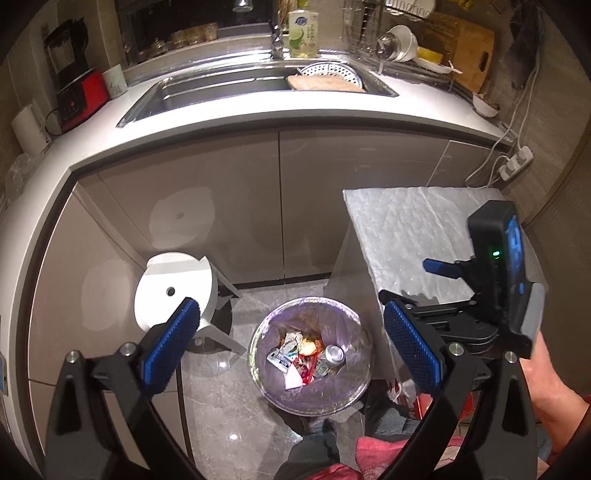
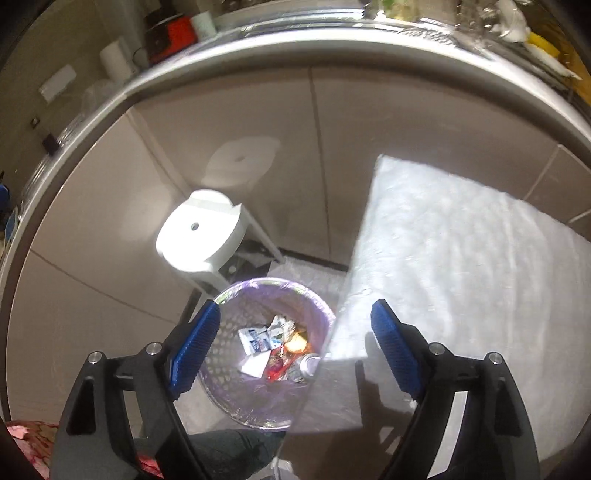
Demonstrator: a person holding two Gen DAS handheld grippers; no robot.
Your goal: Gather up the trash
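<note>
Home kitchen: sink (image 1: 236, 90) in white counter (image 1: 258, 110), blender (image 1: 74, 81), dish rack (image 1: 369, 26), cabinets (image 1: 229, 206).

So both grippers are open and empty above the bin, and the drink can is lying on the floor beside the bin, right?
Not quite. The drink can lies inside the bin, among the wrappers, as the left wrist view shows. The rest holds: left gripper and right gripper are open and empty above it.

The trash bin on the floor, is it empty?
No, the trash bin lined with a purple bag already holds a can, crumpled wrappers and other scraps.
</note>
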